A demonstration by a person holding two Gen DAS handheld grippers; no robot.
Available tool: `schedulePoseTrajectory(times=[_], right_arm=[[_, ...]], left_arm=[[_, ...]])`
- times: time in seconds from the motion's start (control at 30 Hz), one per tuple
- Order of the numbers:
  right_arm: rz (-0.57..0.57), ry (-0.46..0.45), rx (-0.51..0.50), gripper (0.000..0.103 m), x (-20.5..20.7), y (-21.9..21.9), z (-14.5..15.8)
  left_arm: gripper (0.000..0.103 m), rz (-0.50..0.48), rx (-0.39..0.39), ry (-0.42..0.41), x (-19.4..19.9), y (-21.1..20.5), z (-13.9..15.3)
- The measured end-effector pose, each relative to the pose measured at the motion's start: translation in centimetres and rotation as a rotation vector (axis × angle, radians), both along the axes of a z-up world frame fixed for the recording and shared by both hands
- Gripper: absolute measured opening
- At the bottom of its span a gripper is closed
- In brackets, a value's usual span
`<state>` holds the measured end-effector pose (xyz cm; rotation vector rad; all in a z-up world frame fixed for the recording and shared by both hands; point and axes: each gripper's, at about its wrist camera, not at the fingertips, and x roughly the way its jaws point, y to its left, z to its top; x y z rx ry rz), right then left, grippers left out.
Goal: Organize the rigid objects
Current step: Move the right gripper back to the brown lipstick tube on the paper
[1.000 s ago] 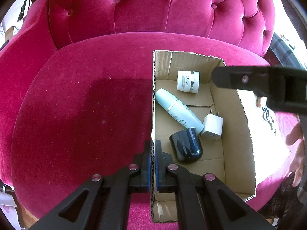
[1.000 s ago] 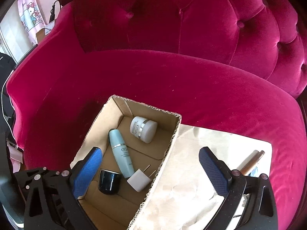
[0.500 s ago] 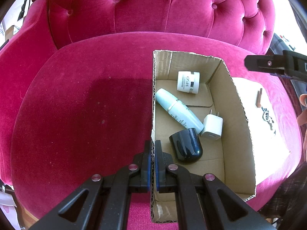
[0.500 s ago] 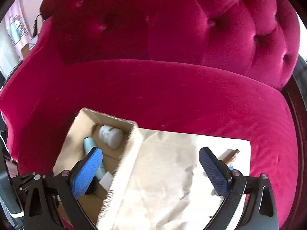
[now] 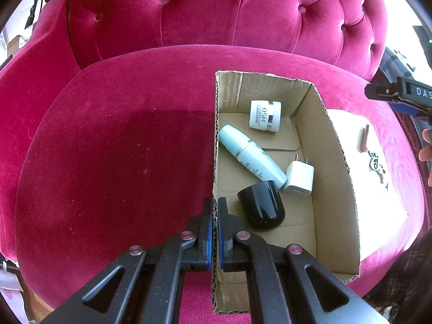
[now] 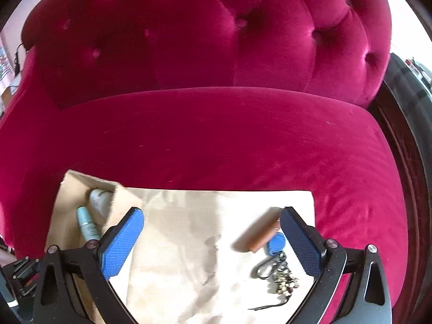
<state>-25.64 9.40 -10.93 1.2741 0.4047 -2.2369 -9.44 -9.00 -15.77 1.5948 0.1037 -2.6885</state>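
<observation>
An open cardboard box (image 5: 334, 162) sits on a red velvet sofa seat. It holds a white jar (image 5: 265, 116), a pale blue bottle (image 5: 251, 155), a white charger plug (image 5: 299, 179) and a black cup (image 5: 261, 207). My left gripper (image 5: 215, 210) is shut on the box's left wall. My right gripper (image 6: 212, 232) is open and empty above a cream cloth (image 6: 189, 243). On the cloth lie a brown tube (image 6: 263, 233), a blue tag (image 6: 275, 243) and a keyring with a charm (image 6: 275, 270). The box (image 6: 67, 216) is at the lower left of the right wrist view.
The tufted sofa back (image 5: 216, 13) rises behind the seat. A dark wooden edge (image 6: 405, 148) borders the sofa on the right. The right gripper's body (image 5: 399, 95) and a hand show at the right edge of the left wrist view.
My right gripper has moved right, away from above the box to over the cloth, bringing the tube, tag and keyring into view. My left gripper has kept its hold on the box wall.
</observation>
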Motion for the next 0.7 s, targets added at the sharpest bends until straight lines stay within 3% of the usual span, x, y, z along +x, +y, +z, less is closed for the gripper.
schedulePoseTrajectory(times=[0.7], right_arm=[[-0.194, -0.084, 0.097, 0.103, -4.7, 4.8, -6.4]], left_arm=[[0.003, 0.000, 0.002, 0.000, -0.1, 0.2, 0.0]])
